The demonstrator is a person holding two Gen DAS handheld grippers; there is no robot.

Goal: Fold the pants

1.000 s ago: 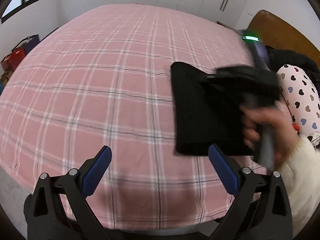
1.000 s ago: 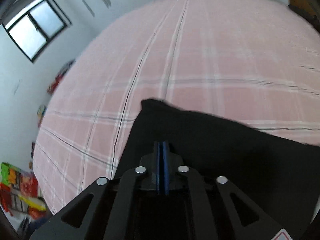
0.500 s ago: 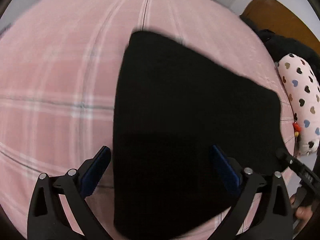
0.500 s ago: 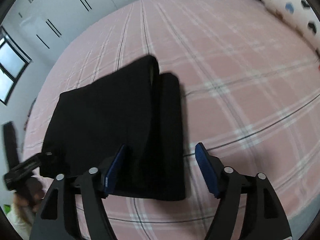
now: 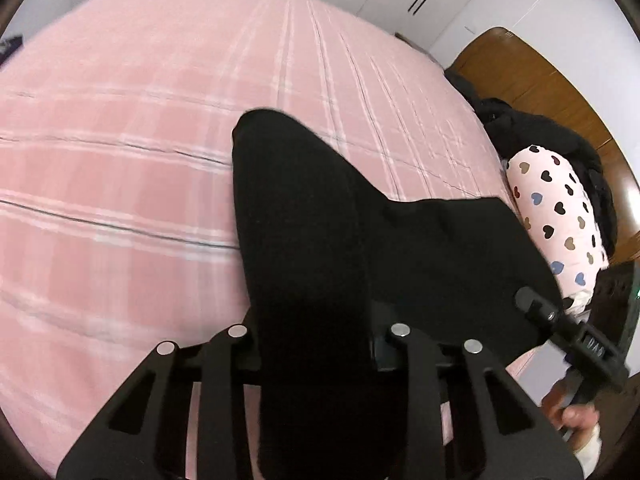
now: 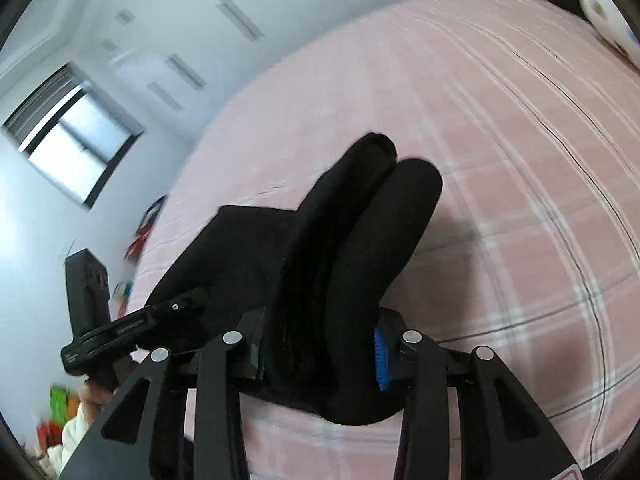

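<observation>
Bed [image 5: 120,168]: the largest thing in view, spread with a pink plaid cover that fills both wrist views; it carries the work.
Headboard [image 5: 532,76]: brown wood at the right of the left wrist view, with a dark heap of clothing and a heart-print pillow [image 5: 556,216] against it.
Pants [image 5: 304,248]: black, already folded into a thick bundle of several layers, lying near the edge of the bed closest to the person; the near edge is raised into both sets of tongs, while the far end appears to rest on the cover.
Left tongs [image 5: 316,344]: clamped on the pants, the cloth bulging up between the two arms and hiding the pads.
Right tongs [image 6: 320,356]: clamped on the pants as well, at the other near corner; one blue pad [image 6: 380,360] shows pressed against a rounded double fold.
Step in hand: judged from the thick layers and the paired grip on one edge, a late fold or a lift of the finished bundle; which of the two cannot be told.
Next move: probably carry both corners together and level, so that the layers do not slide apart, then lay the edge flat on the bed before letting go.
</observation>
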